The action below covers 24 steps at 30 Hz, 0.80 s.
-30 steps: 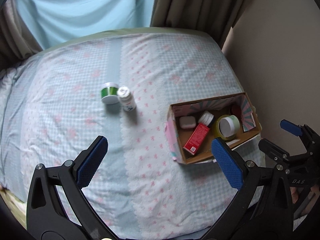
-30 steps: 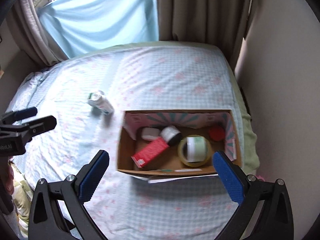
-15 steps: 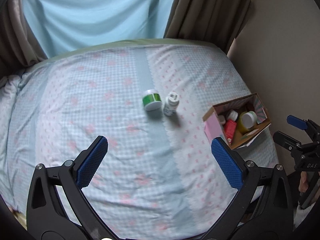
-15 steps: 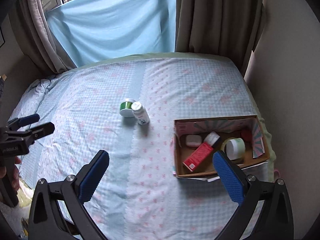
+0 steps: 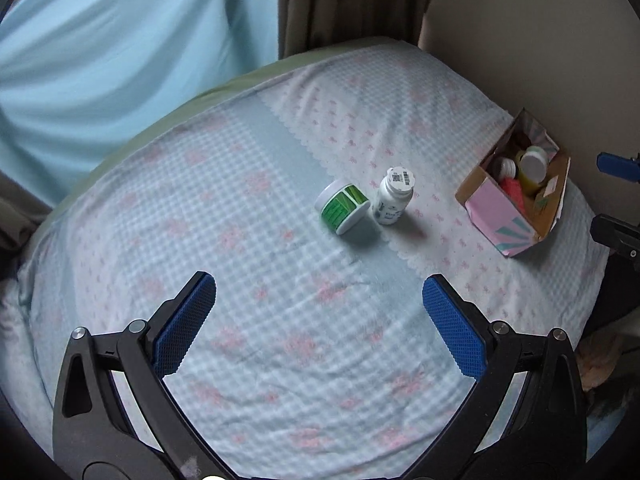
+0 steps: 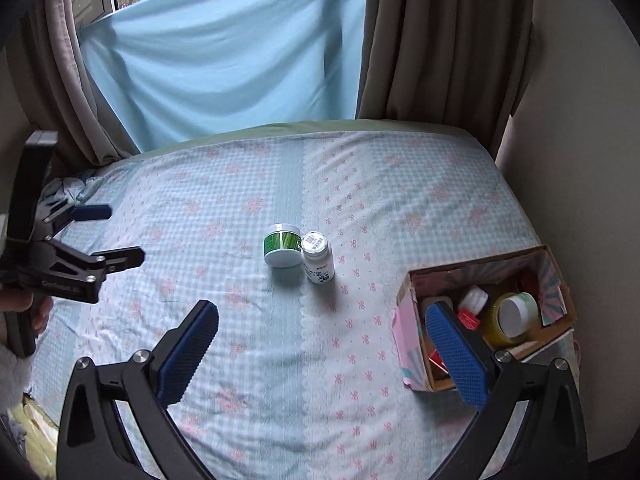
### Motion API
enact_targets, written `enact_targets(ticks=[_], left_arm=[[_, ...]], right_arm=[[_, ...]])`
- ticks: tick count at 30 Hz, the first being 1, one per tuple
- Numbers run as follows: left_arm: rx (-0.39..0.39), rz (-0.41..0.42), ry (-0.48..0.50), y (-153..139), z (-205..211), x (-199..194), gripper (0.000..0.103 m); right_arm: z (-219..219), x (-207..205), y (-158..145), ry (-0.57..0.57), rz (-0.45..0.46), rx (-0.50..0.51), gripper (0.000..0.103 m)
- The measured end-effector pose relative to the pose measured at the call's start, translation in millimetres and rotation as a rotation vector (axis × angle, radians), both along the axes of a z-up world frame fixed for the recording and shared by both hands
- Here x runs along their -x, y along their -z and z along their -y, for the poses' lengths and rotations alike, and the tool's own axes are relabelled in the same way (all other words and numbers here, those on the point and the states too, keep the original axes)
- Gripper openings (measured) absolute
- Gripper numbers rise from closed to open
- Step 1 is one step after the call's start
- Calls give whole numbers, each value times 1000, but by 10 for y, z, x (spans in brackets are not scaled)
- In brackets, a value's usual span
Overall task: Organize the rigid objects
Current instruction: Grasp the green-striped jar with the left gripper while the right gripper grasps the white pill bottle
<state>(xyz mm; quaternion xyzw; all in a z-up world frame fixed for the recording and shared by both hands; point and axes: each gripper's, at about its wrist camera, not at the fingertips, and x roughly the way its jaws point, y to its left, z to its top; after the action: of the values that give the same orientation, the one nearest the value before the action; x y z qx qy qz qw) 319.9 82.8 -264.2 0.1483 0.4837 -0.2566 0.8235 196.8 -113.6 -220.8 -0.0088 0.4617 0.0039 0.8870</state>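
Note:
A green-labelled white jar [image 5: 343, 208] [image 6: 283, 245] and a white pill bottle [image 5: 393, 195] [image 6: 318, 257] lie side by side in the middle of the bed. A cardboard box [image 5: 500, 210] [image 6: 412, 364] at the bed's right edge holds a red box, a white-capped bottle, a yellow tape roll and a white jar. My left gripper [image 5: 318, 326] is open and empty, well short of the jar and bottle. My right gripper [image 6: 322, 350] is open and empty, nearer the box; its right finger overlaps the box in view.
The bed [image 6: 240, 200] has a light blue and pink patterned sheet. A wall [image 6: 580, 160] runs along the right side, curtains [image 6: 440, 40] and a blue cloth [image 6: 224, 60] at the far end. The left gripper shows in the right wrist view [image 6: 108, 236].
Both views have swung left, away from the box. The jar and bottle now lie ahead of both grippers. The box has slid to the right edge of each view.

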Motion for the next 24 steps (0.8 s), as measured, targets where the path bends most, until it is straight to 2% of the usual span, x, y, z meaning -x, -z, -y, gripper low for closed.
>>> enact_targets(ticks=[5,10,17,19,24], left_arm=[[-24,-29,130,520,266,-388,103],[-59,-62,224,1052,526,-780,103],[-79,-87,358,1730,921,-1141,102],[-78,-90,390,1885,1010,-1199,100],[-47,-86,476,2063,1148,-1338,98]], right_arm=[[-31,-296,405,-27,-11,28,103],[-19,-677,1002,-87,-74,36,103],[83,-1116,1665,-97,-58,24,103],[95,-1212,1817,-105,-58,27,98],[98,-1442,2186,-179,-111,36,97]])
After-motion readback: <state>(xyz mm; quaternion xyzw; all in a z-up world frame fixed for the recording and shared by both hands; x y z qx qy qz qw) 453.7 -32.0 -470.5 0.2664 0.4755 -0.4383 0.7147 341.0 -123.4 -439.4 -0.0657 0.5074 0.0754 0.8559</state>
